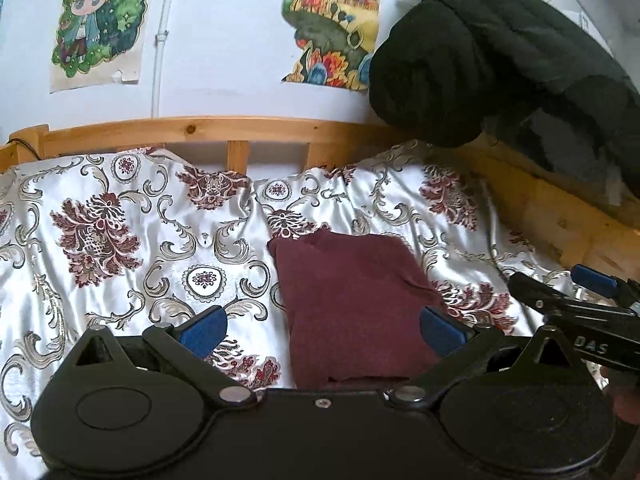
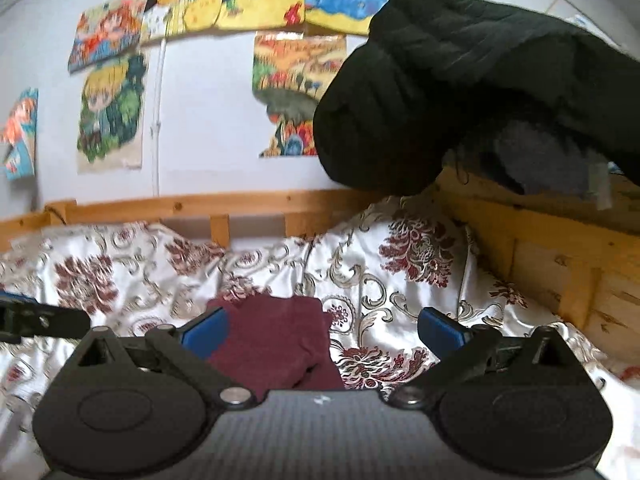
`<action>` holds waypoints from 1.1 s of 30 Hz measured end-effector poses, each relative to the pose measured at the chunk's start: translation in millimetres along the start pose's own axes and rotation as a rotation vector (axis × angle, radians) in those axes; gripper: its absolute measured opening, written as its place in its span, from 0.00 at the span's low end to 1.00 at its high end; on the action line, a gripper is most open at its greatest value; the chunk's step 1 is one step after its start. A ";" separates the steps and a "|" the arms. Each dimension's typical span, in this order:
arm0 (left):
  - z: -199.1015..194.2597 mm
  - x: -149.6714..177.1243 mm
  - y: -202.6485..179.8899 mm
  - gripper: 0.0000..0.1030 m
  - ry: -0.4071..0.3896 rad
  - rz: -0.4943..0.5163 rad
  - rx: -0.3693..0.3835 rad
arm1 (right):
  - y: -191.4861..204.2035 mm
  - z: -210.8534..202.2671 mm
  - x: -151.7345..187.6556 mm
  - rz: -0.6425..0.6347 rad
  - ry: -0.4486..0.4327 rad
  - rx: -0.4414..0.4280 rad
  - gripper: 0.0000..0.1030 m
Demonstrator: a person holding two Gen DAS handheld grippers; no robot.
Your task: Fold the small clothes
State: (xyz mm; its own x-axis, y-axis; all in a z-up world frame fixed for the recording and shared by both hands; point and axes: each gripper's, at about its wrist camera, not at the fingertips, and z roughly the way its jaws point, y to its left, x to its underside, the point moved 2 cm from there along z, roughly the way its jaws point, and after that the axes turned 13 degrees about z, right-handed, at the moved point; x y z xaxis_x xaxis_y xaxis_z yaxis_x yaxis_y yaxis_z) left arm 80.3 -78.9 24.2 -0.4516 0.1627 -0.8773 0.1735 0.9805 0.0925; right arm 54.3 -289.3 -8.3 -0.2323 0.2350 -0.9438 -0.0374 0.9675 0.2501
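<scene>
A small maroon garment [image 1: 352,304] lies folded into a rough rectangle on the floral bed cover [image 1: 120,240]. My left gripper [image 1: 324,330] is open and empty, held just above the garment's near part. In the right wrist view the garment [image 2: 276,340] lies low and left of centre. My right gripper [image 2: 322,332] is open and empty, with its left finger over the garment's left side. The right gripper [image 1: 568,292] shows at the right edge of the left wrist view. The left gripper [image 2: 36,316] shows at the left edge of the right wrist view.
A wooden bed rail [image 1: 240,128] runs along the back and continues down the right side [image 2: 560,264]. A dark green padded jacket [image 1: 500,52] hangs over the right rail corner. Posters [image 1: 100,20] hang on the white wall behind.
</scene>
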 end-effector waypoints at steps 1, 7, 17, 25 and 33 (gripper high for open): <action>-5.5 1.1 0.0 0.99 -0.003 -0.001 0.003 | 0.0 -7.2 -0.7 0.012 -0.011 0.000 1.00; -33.2 16.0 4.3 0.99 -0.018 -0.030 0.012 | -1.9 -48.4 1.5 0.093 -0.040 0.012 1.00; -55.8 51.6 12.6 0.99 -0.003 -0.046 0.035 | 11.0 -85.3 27.4 0.103 0.074 0.038 1.00; -52.4 67.3 14.0 0.99 0.032 -0.051 0.050 | 25.6 -96.0 40.2 0.041 0.077 0.038 1.00; -48.1 73.5 14.2 0.99 0.056 -0.046 0.053 | 21.4 -89.1 42.0 0.057 0.091 0.058 1.00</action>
State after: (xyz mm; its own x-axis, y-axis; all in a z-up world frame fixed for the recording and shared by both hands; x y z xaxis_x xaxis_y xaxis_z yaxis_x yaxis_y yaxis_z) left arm 7.5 -47.7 -16.3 -0.5082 0.1249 -0.8522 0.1969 0.9801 0.0262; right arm -42.8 -267.1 -23.4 -0.3200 0.2831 -0.9041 0.0339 0.9571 0.2877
